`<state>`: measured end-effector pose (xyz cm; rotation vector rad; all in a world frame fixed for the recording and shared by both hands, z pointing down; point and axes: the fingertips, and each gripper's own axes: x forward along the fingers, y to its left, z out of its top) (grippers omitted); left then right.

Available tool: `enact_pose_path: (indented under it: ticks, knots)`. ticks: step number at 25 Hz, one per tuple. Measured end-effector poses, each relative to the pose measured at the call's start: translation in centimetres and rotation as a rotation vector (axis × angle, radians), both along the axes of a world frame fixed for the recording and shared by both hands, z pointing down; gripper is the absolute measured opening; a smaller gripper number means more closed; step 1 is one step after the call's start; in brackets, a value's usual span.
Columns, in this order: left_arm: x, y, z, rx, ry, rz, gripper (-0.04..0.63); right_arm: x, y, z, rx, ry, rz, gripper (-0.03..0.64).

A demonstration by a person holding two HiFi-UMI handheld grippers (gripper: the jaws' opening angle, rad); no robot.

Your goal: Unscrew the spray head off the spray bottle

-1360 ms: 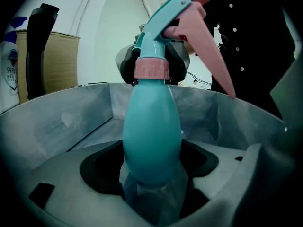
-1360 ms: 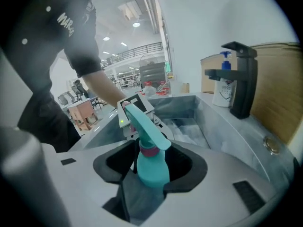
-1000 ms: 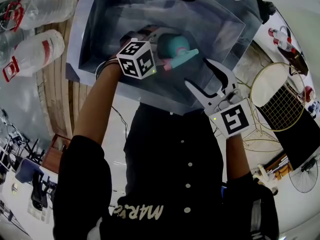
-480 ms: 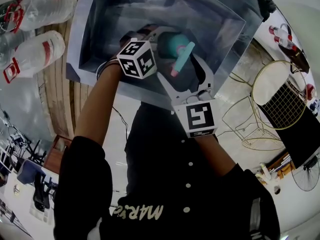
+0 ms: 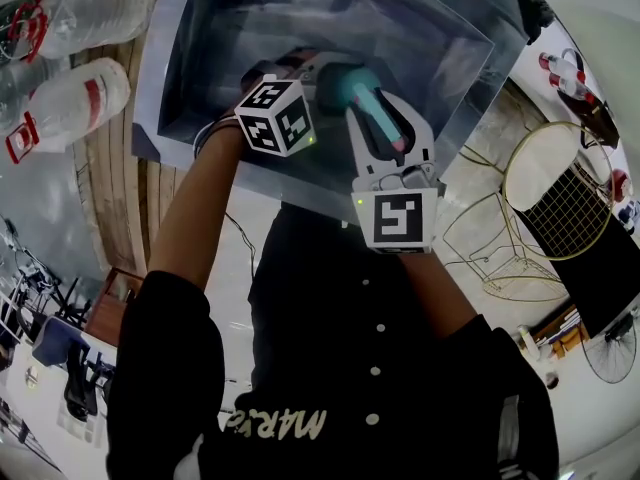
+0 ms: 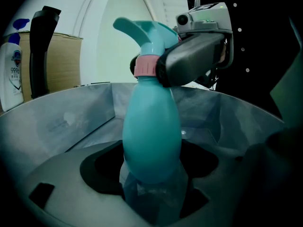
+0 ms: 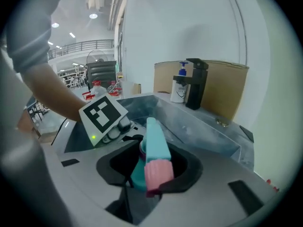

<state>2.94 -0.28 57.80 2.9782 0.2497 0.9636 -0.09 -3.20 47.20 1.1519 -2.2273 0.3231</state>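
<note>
A teal spray bottle [image 6: 151, 131] stands upright over the steel sink [image 5: 200, 68], its lower body clamped in my left gripper [image 6: 151, 186]. Above a pink collar [image 6: 144, 66] sits its teal spray head [image 7: 155, 143], whose pink nozzle [image 7: 158, 174] points back toward me. My right gripper [image 5: 372, 113] reaches in from the near side. Its jaws are closing on the spray head, and a grey finger [image 6: 194, 58] lies against the head's neck. The bottle's base is hidden between the left jaws.
A black faucet [image 7: 196, 89] and a soap dispenser [image 7: 179, 90] stand at the sink's far rim, before a cardboard box [image 7: 227, 86]. Plastic water bottles [image 5: 70, 98] lie left of the sink. Wire chairs [image 5: 560, 198] stand to the right.
My right gripper came in from the sink's right front, its jaws wide, and closed round the spray head. The nozzle swung from pointing right to pointing toward me. The left gripper held still.
</note>
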Motion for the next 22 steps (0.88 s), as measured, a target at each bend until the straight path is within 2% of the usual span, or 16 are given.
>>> enact_pose_path:
  ticks: [5, 11, 18, 22]
  knots:
    - [0.0, 0.0, 0.0, 0.001, 0.004, -0.001, 0.385, -0.2, 0.2, 0.0, -0.001, 0.021, -0.133, 0.149]
    - [-0.1, 0.0, 0.1, 0.004, 0.002, -0.007, 0.387, -0.2, 0.2, -1.8, -0.007, -0.037, -0.234, 0.149]
    - [0.0, 0.0, 0.0, 0.008, -0.007, -0.030, 0.387, 1.0, 0.7, -5.9, -0.020, -0.101, -0.244, 0.149]
    - [-0.1, 0.0, 0.0, 0.004, -0.031, -0.045, 0.387, 2.0, 0.0, -8.6, -0.008, -0.196, -0.134, 0.149]
